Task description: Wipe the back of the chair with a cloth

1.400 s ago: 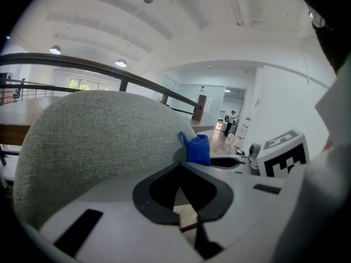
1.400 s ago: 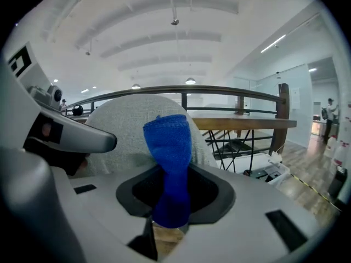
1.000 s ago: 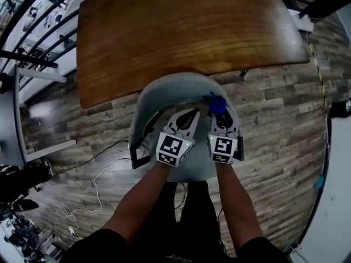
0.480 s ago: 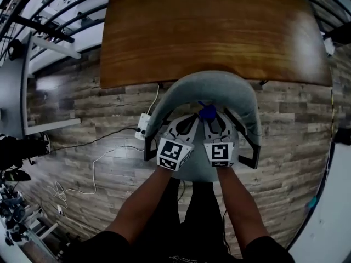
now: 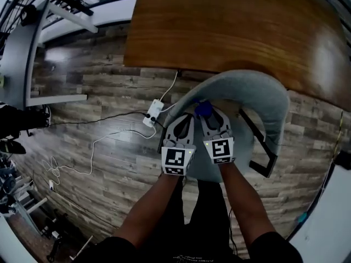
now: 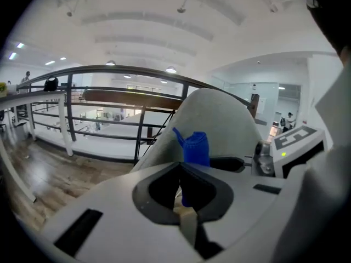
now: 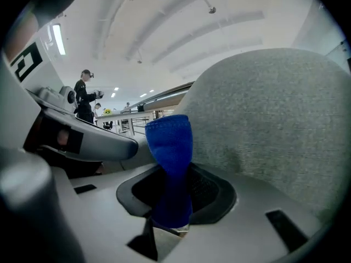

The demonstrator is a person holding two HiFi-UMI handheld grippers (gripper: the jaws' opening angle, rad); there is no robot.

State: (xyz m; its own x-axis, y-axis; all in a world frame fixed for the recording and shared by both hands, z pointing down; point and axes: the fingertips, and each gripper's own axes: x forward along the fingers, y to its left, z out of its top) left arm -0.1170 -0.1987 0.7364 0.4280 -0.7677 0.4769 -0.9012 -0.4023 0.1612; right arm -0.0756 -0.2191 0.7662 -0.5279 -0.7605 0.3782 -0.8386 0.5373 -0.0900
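In the head view the grey chair's curved back point(image 5: 263, 86) wraps round the seat below the table. A blue cloth point(image 5: 203, 109) is pressed against the inner left part of that back, with my right gripper point(image 5: 211, 119) shut on it. In the right gripper view the cloth point(image 7: 171, 163) stands up from the jaws, the grey back point(image 7: 274, 130) just behind it. My left gripper point(image 5: 181, 127) is close beside the right one, shut on nothing. In the left gripper view the cloth point(image 6: 193, 147) shows beyond its closed tips point(image 6: 184, 210).
A wooden table point(image 5: 230, 21) stands beyond the chair. A white power strip point(image 5: 153, 113) with cables lies on the plank floor left of the chair. The chair's black arm frame point(image 5: 260, 147) is at the right. A person point(image 7: 85, 95) stands far off.
Both grippers and the cloth have slid along the inside of the chair back, from its right side through the middle to its left part. The head view has swung with them.
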